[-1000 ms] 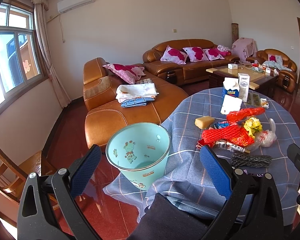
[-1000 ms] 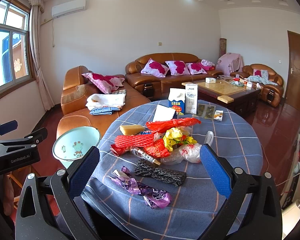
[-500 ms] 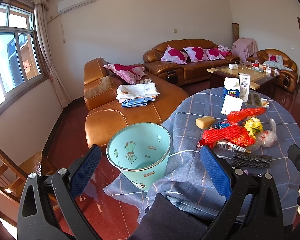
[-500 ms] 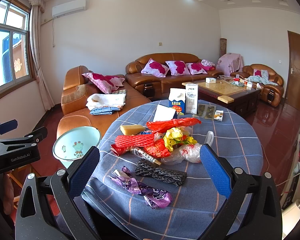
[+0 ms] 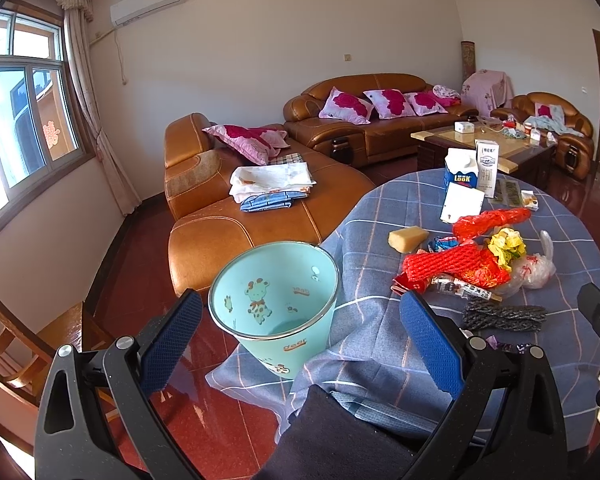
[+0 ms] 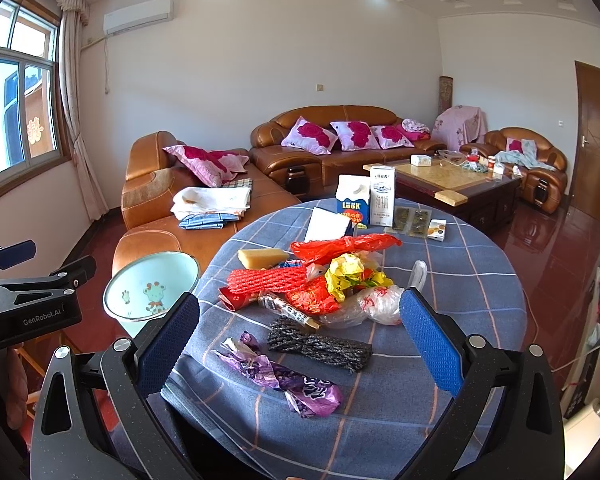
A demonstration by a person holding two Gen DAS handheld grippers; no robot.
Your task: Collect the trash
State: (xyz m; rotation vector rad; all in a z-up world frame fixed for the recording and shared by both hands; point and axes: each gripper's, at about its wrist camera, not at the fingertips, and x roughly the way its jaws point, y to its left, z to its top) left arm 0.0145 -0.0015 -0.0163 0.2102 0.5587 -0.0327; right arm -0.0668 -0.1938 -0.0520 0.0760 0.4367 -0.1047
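bin (image 5: 274,308) nearer left jaws (slightly)

Daylight from the window (image 6: 16,112) falls on cream walls (image 6: 260,52), red glossy floor (image 6: 560,256), and brown leather sofas (image 6: 340,148).

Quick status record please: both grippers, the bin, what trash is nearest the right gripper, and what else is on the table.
left gripper: open, empty, facing the bin
right gripper: open, empty, over the table edge
bin: mint green, beside the table, looks empty
nearest trash: purple wrapper, then dark braided bundle
trash pile: red foam net, yellow wrapper, clear bag
upright: two cartons
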